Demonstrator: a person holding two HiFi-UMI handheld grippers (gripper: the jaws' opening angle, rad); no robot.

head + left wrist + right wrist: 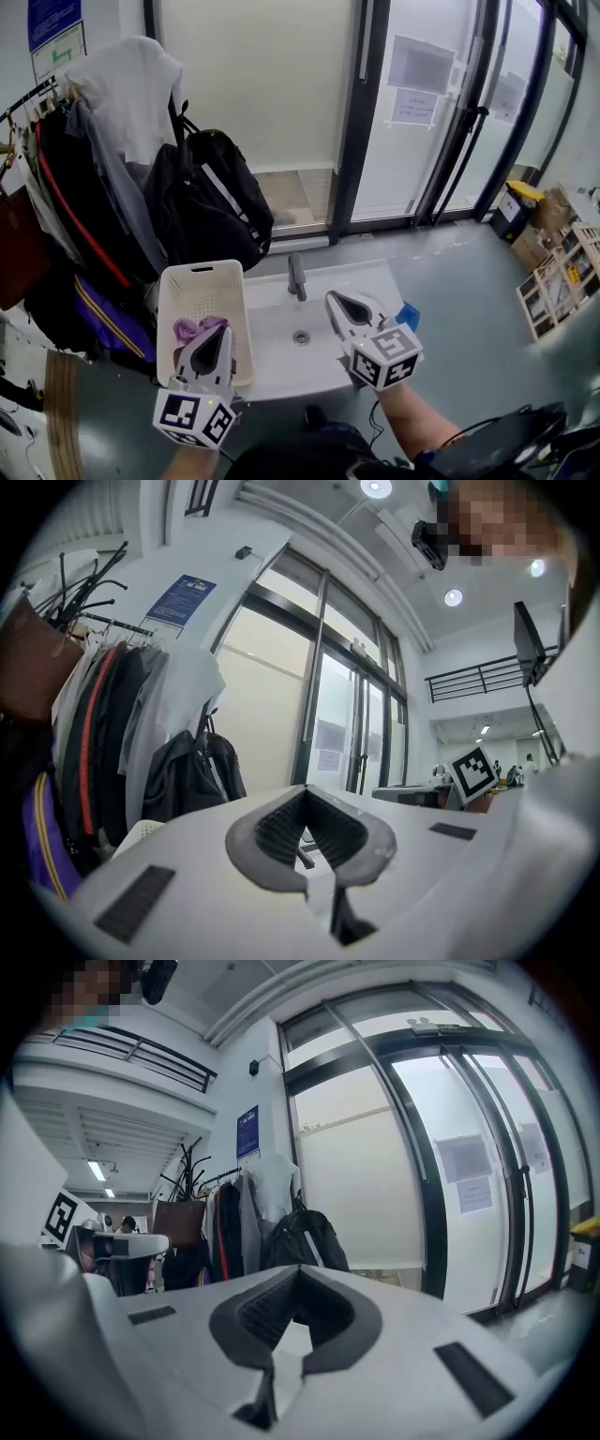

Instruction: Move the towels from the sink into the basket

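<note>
1. Left claw (219, 334): hovering over the near end of the basket (202, 273). Its jaws are lying together with nothing between them, and its own view (305, 797) is showing the same.
2. Right claw (336, 302): hanging over the right half of the sink (272, 361). Its jaws are likewise meeting at the tips and carrying nothing (298, 1275).
3. Purple towel (195, 330): lying bunched inside the basket, just beside the left claw's tip.
4. Basin: showing only bare white around the drain (301, 337), with no towel appearing in it.
5. Blue item (409, 315): peeking out at the sink's right edge, just behind the right claw's body. It is mostly hidden, so neither its long axis nor whether it is a towel can be told.
6. Deciding relation: the blue item is lying to the right of the right claw and well apart from the left one, making the right hand the nearer. The basket is standing at the sink's left edge, so any carry would be running right to left across the basin.
</note>
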